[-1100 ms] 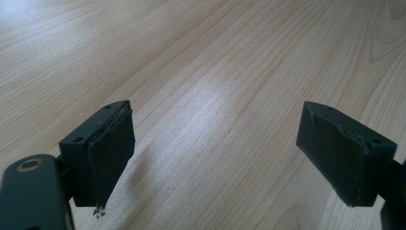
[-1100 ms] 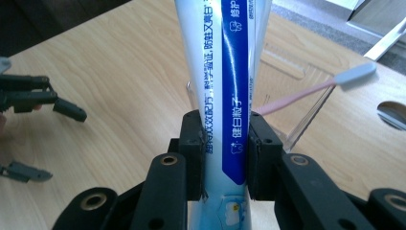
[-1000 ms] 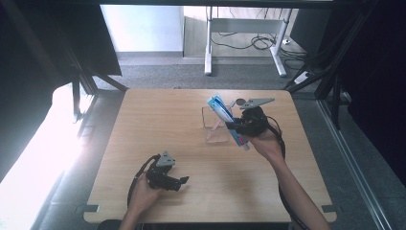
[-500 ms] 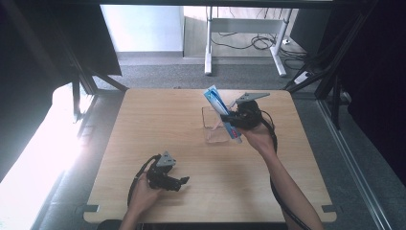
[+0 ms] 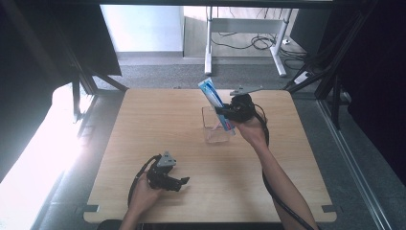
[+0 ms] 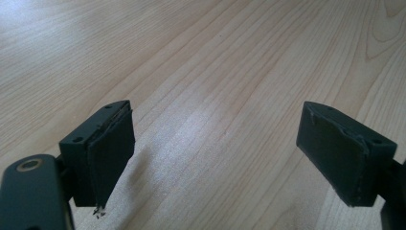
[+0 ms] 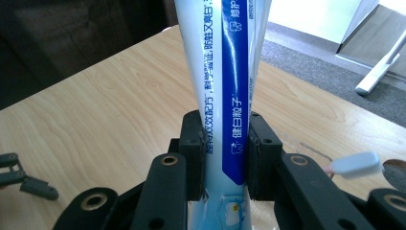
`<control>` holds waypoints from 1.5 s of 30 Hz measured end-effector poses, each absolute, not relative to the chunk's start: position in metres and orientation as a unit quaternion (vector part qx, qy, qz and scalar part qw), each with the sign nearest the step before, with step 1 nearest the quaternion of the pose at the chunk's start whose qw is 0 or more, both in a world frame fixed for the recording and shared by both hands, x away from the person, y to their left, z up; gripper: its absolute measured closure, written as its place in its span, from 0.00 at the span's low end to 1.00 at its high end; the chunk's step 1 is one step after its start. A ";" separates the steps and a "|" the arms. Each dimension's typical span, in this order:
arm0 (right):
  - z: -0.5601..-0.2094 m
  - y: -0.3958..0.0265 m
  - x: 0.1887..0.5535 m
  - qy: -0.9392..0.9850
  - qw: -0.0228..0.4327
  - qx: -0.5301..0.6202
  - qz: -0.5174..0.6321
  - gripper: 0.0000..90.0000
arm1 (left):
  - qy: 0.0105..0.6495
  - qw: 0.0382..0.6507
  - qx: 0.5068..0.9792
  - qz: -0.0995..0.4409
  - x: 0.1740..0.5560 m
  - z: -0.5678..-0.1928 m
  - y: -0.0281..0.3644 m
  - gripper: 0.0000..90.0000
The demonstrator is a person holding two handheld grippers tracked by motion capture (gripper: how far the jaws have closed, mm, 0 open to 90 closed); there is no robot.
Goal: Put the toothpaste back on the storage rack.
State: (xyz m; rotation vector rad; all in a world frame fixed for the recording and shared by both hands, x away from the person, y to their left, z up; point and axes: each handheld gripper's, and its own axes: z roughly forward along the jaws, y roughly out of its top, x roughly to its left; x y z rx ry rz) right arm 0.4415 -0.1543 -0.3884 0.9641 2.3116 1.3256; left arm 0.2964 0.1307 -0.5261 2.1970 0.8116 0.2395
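Toothpaste tube is cut off at the top and bottom edge of the right claw view, so cap and tail can't be made out there; small print is mostly unreadable. In the high view the clear cup is faint, and its rim is hard to trace. A toothbrush head pokes in at the right, with the handle hidden behind the claw body.

The right claw is clamped narrow on the tube, pads pressing both flat sides about mid-length. The tube is tilted in the high view, its lower end over the cup and its upper end leaning away from the cup toward the far left.

The left claw sits well apart from the cup at the near side of the surface, jaws wide, nothing between them, bare wood below. Nothing blocks the cup.
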 end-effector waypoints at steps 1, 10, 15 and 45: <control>-0.388 -0.153 0.443 0.805 0.155 0.337 0.463 0.81 | 0.318 0.383 0.862 0.094 0.296 -0.526 0.131 0.15; -0.391 -0.144 0.455 0.800 0.158 0.337 0.471 0.81 | 0.315 0.381 0.864 0.092 0.297 -0.527 0.130 0.15; -0.393 -0.140 0.462 0.795 0.162 0.340 0.475 0.81 | 0.315 0.382 0.864 0.091 0.297 -0.527 0.130 0.15; -0.426 -0.135 0.483 0.801 0.183 0.336 0.461 0.81 | 0.308 0.379 0.868 0.086 0.297 -0.529 0.128 0.15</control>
